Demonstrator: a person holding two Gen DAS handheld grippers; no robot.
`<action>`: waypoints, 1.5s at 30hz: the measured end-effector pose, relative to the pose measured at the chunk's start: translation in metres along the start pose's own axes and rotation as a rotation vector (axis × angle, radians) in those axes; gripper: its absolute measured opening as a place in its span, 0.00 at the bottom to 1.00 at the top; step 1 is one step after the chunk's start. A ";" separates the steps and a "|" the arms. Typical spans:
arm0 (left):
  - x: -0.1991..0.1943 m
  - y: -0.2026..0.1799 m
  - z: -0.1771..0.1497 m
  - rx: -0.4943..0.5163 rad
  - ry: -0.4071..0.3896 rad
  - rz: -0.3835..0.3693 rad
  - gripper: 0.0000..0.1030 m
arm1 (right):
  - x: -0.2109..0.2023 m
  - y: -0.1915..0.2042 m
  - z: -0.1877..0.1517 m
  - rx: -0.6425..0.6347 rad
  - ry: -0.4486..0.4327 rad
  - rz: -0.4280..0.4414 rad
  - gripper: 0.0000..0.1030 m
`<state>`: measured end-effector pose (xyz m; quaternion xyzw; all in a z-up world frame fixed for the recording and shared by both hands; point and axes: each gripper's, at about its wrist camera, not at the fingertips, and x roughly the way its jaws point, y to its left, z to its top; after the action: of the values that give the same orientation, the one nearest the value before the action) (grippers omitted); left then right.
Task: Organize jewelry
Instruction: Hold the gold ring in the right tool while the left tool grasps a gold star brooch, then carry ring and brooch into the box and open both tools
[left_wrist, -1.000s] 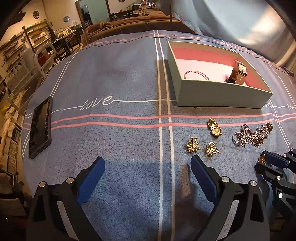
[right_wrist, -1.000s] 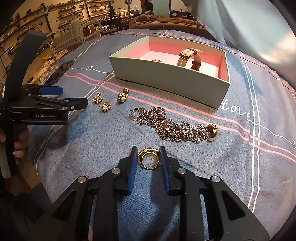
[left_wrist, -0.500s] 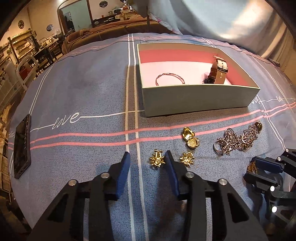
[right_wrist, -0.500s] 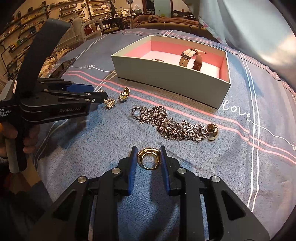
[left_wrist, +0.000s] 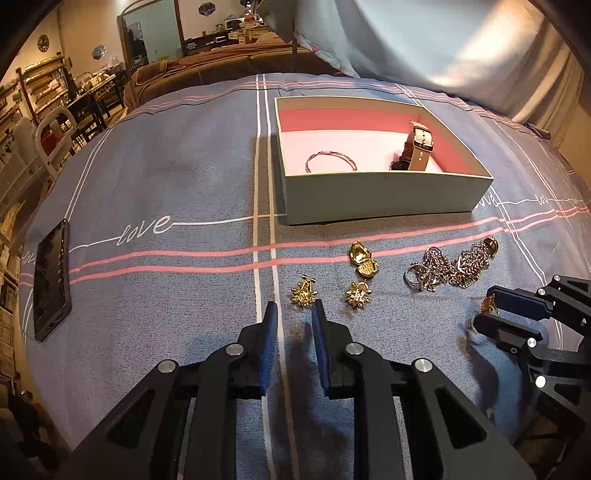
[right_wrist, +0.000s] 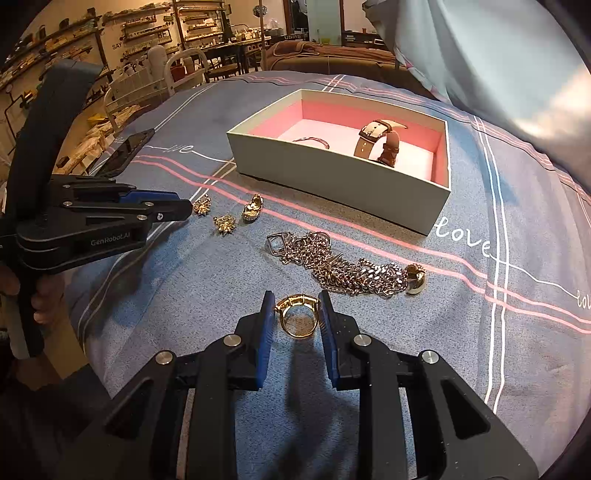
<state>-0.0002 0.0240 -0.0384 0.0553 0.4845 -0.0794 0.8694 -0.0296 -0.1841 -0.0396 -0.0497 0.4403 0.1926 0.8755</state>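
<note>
Spread beneath everything, the blue-grey bedsheet with pink and white stripes (left_wrist: 166, 177) carries the open pale-green cardboard box with a pink lining (left_wrist: 384, 199), where a brown leather-strapped watch (left_wrist: 415, 147) and a thin silver bangle (left_wrist: 330, 160) already lie. Nearer me, the tangled silver chain necklace (right_wrist: 343, 266) sits beside three small gold pieces. My right gripper (right_wrist: 297, 314) pinches the chunky gold ring (right_wrist: 297, 315) between its pads. My left gripper (left_wrist: 293, 317), fingers narrowed with nothing between them, hovers just short of the spiky gold starburst earring (left_wrist: 303, 293).
</note>
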 end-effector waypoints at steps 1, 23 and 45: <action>0.003 0.001 0.001 -0.001 0.000 0.009 0.42 | 0.001 0.001 -0.001 -0.004 0.005 -0.002 0.24; -0.014 -0.001 0.011 -0.009 -0.046 0.007 0.16 | 0.004 0.008 -0.001 -0.017 0.010 -0.002 0.24; -0.031 -0.028 0.020 0.001 -0.087 0.033 0.16 | -0.005 0.011 0.023 -0.055 -0.020 -0.039 0.24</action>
<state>-0.0047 -0.0040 -0.0024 0.0601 0.4451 -0.0674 0.8909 -0.0189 -0.1689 -0.0208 -0.0803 0.4252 0.1882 0.8817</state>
